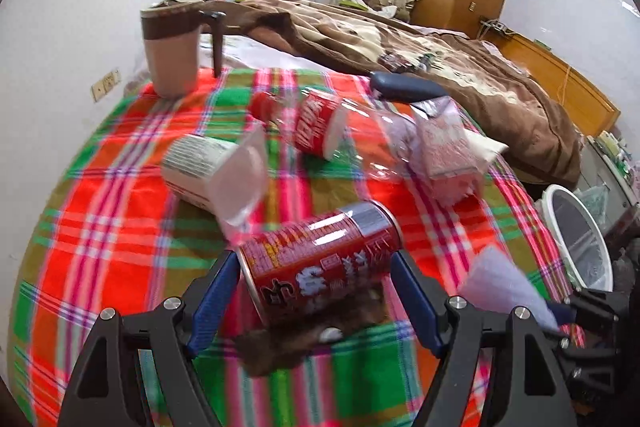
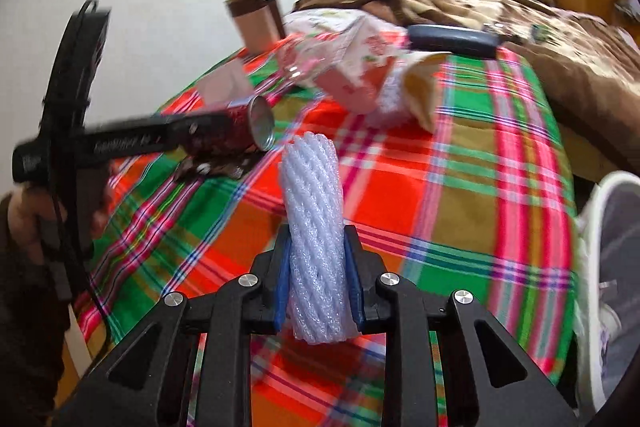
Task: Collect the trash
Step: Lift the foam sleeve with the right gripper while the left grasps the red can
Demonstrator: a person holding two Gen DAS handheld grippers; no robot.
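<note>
R tool [image 2: 319, 291] clamps ribbed foam net sleeve [image 2: 314, 219]; L tool [image 1: 316, 291] spread round glossy red can [image 1: 320, 263].

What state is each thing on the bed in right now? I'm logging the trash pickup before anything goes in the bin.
Left gripper: open, jaws either side of the can.
Red can: lying on its side, not gripped.
Right gripper: shut on the foam net.
Foam net: clamped, standing upright between the pads.
Plastic bottle: on its side.
Paper cup: tipped over.
Mug: upright.
Bin: open.
</note>
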